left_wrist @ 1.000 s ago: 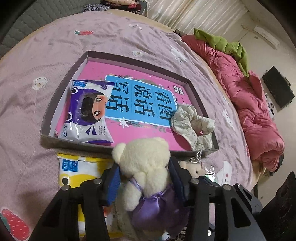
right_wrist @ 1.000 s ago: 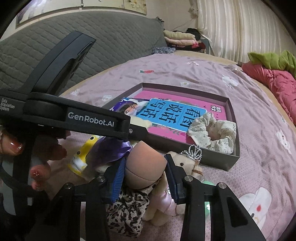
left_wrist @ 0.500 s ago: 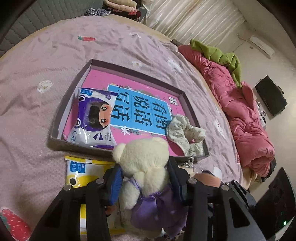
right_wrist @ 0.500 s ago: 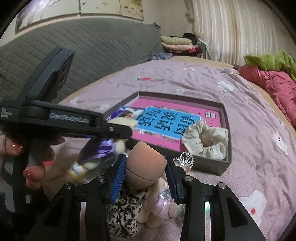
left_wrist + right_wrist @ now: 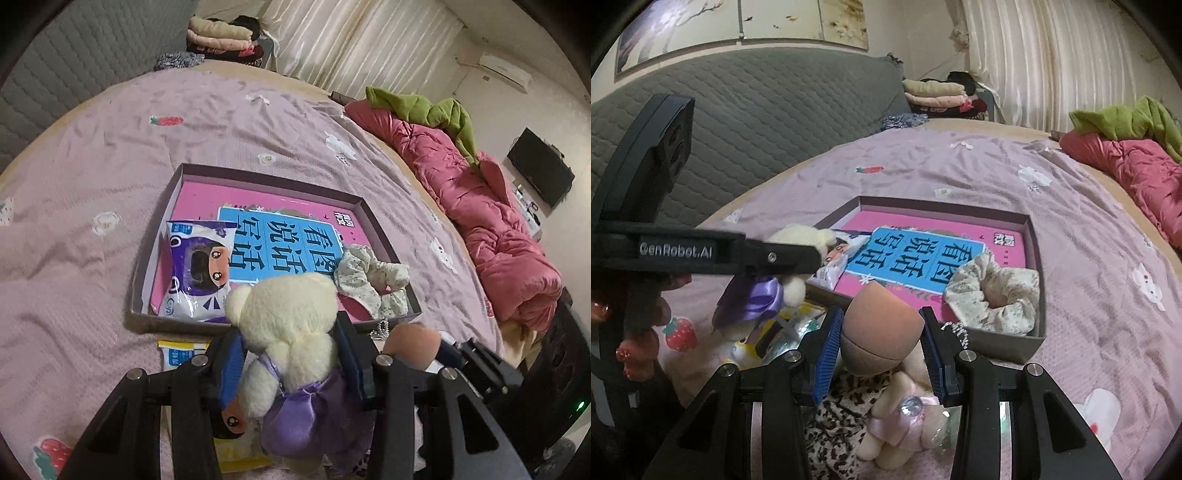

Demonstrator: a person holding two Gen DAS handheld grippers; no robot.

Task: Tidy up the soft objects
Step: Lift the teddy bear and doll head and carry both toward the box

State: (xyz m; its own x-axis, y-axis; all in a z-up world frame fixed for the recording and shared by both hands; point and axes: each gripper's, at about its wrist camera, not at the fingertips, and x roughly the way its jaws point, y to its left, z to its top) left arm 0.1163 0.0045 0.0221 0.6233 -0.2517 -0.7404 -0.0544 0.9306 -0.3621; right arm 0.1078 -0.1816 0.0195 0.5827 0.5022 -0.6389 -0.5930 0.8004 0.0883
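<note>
My left gripper [image 5: 290,332] is shut on a cream teddy bear [image 5: 284,306] in a purple dress and holds it above the bedspread, just in front of the grey box [image 5: 258,176]. The box holds a pink and blue book [image 5: 280,229], a purple snack packet [image 5: 199,269] and a floral scrunchie [image 5: 369,280]. My right gripper [image 5: 881,317] is shut on a tan egg-shaped sponge [image 5: 879,332], near the box's front wall [image 5: 1008,347]. In the right wrist view the bear [image 5: 805,236] hangs to the left of the sponge.
Under the right gripper lie a small bear with a pink bow [image 5: 901,424] and a leopard-print cloth [image 5: 842,413]. A yellow packet [image 5: 177,354] lies before the box. A pink quilt [image 5: 498,229] lines the bed's right side. A hand [image 5: 639,347] grips the left tool.
The left gripper has risen with the teddy bear, so the box looks smaller and farther. The right gripper with the sponge has come into the left wrist view at lower right.
</note>
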